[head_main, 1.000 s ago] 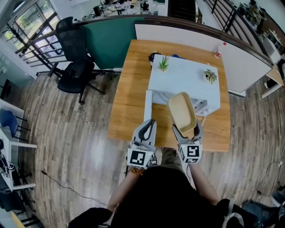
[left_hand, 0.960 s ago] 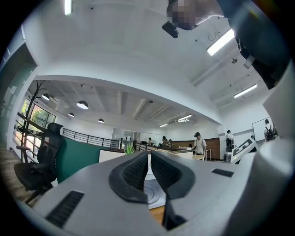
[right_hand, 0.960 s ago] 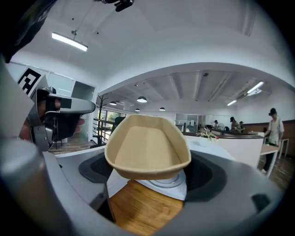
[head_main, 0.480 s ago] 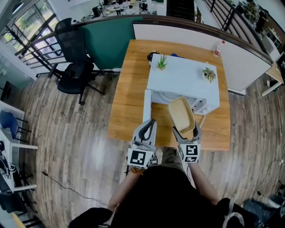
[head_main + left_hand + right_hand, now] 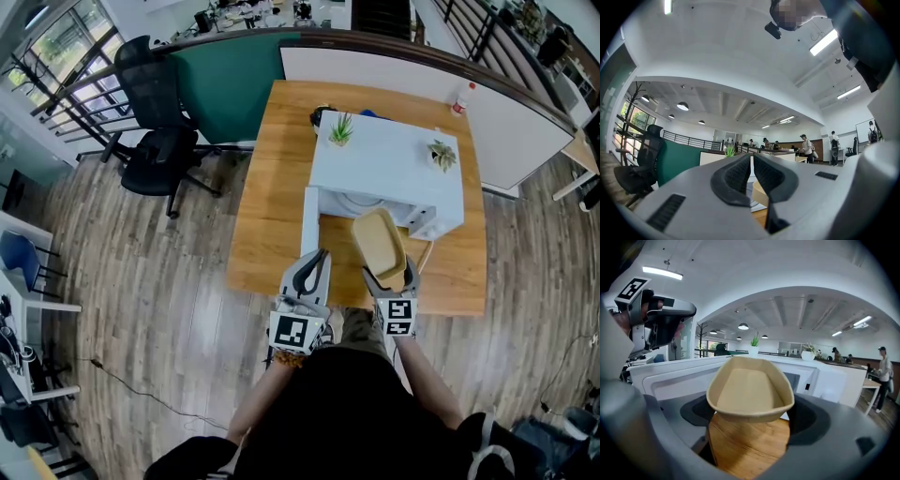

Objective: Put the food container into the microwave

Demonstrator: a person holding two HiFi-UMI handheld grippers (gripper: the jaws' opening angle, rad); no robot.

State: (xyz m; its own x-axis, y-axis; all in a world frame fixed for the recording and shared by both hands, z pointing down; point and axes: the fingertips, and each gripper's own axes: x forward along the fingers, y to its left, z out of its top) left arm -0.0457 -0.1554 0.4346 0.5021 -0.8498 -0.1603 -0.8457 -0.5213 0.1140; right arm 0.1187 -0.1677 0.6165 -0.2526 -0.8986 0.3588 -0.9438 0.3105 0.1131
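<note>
wooden table (image 5: 267,187) is carrying the white microwave (image 5: 389,164), whose door (image 5: 309,225) is standing open at its 9 o'clock side. you are holding the tan food container (image 5: 750,390) above the table, just in front of the microwave's open mouth at its 6 o'clock. your right gripper (image 5: 392,278) is pinching the container's near end between its jaws. your left gripper (image 5: 752,164) is hovering at 9 o'clock of the right one, jaws pressed together on nothing. a potted plant (image 5: 341,129) is sitting at the 11 o'clock corner of the microwave's top, a second plant (image 5: 441,155) at 2 o'clock.
</note>
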